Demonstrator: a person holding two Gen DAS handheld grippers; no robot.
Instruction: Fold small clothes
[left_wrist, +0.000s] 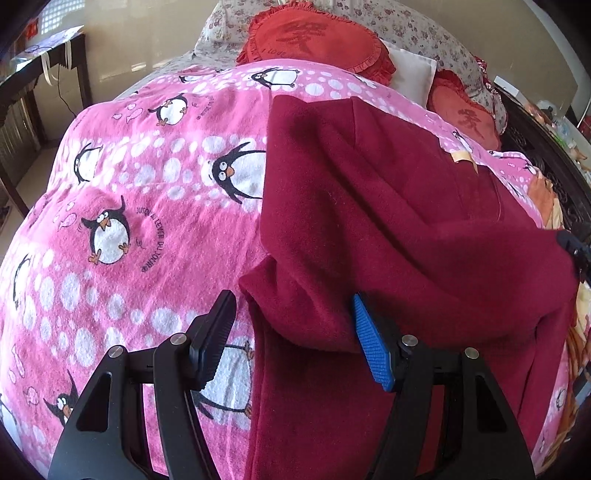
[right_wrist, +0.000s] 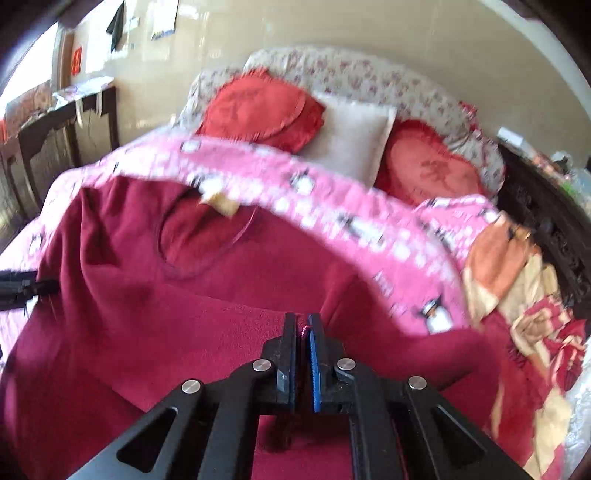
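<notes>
Garment: the maroon top (left_wrist: 406, 229) lies spread on the bed's pink penguin blanket (left_wrist: 129, 192), neckline at the far end.
Right gripper (right_wrist: 303, 326): your jaws are clamped on a pinch of maroon fabric, apparently to carry that edge over.
Left gripper (left_wrist: 295, 332): your jaws stand apart, straddling the folded left edge without gripping it.
Judgement: fold under way, unfinished.

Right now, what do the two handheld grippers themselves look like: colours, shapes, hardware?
Both match: the left gripper and right gripper have matte black angular linkage arms with triangular cut-outs, joined by round silver pivot pins. Each finger carries a flat rectangular pad; the textured pad faces in view are blue. No cables, markings or sleeves are visible.
</notes>
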